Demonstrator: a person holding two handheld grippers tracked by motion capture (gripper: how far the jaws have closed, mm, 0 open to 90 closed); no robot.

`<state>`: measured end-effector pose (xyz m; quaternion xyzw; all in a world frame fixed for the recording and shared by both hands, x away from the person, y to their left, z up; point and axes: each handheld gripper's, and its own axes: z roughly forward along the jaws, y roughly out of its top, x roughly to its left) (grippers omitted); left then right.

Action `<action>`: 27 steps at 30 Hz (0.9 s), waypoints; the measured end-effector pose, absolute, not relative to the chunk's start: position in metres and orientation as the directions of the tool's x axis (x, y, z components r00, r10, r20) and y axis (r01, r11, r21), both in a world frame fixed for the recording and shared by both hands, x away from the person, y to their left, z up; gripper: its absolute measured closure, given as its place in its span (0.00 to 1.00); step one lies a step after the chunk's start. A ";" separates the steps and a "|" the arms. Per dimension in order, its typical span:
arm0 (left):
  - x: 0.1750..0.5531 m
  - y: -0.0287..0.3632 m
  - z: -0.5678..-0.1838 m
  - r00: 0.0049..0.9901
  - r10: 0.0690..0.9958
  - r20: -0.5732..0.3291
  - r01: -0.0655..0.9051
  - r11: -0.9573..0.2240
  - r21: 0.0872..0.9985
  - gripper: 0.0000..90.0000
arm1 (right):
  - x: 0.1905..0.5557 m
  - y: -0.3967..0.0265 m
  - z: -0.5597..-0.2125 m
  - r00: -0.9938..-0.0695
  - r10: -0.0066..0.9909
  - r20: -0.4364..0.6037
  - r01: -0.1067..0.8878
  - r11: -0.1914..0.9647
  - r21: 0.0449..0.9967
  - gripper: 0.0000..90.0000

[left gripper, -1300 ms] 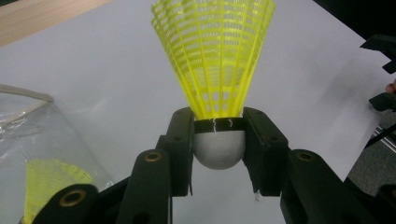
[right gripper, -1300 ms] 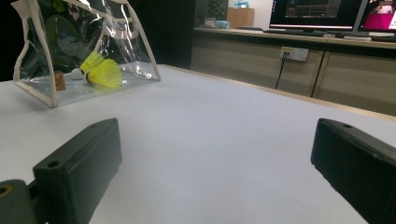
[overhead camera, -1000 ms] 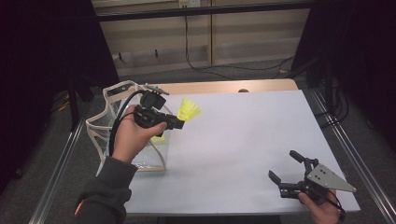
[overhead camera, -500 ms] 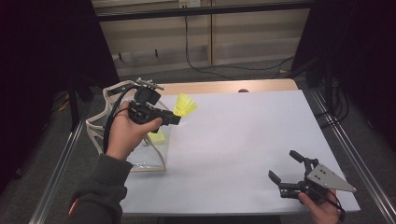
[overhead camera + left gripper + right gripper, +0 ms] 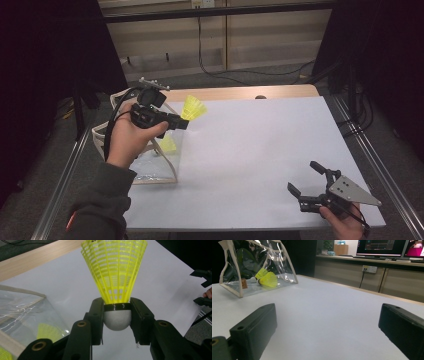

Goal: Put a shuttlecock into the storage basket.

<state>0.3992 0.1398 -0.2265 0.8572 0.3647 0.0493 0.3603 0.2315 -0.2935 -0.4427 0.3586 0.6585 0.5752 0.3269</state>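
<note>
My left gripper (image 5: 182, 123) is shut on a yellow shuttlecock (image 5: 193, 107), held in the air over the table's left side. In the left gripper view the pads (image 5: 97, 315) clamp its white cork base, and the yellow skirt of the shuttlecock (image 5: 115, 270) fans upward. Just below stands a clear bag (image 5: 145, 167) with beige trim, and another yellow shuttlecock (image 5: 168, 145) lies inside it. In the right gripper view the bag (image 5: 242, 270) holds yellow shuttlecocks (image 5: 268, 279). My right gripper (image 5: 303, 176) rests near the front right edge, open, with nothing between its jaws.
A white sheet (image 5: 250, 150) covers the table, with a wooden strip (image 5: 240, 92) along its far edge. Metal rails (image 5: 370, 160) run down both sides. Cabinets and monitors (image 5: 384, 246) stand beyond the table.
My left gripper has carried the shuttlecock slightly back and to the left, closer over the bag. The right gripper has stayed where it was.
</note>
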 end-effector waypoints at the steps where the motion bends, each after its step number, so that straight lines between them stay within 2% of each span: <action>1: 0.399 0.141 -0.226 0.727 0.664 -0.175 0.590 -0.474 0.654 0.72 | 0.231 -0.294 -0.443 -0.529 0.848 -0.018 0.096 0.081 0.992 0.02; 27: 0.399 0.159 -0.212 0.708 0.686 -0.170 0.596 -0.451 0.665 0.72 | 0.231 -0.293 -0.443 -0.528 0.849 -0.017 0.097 0.080 0.992 0.02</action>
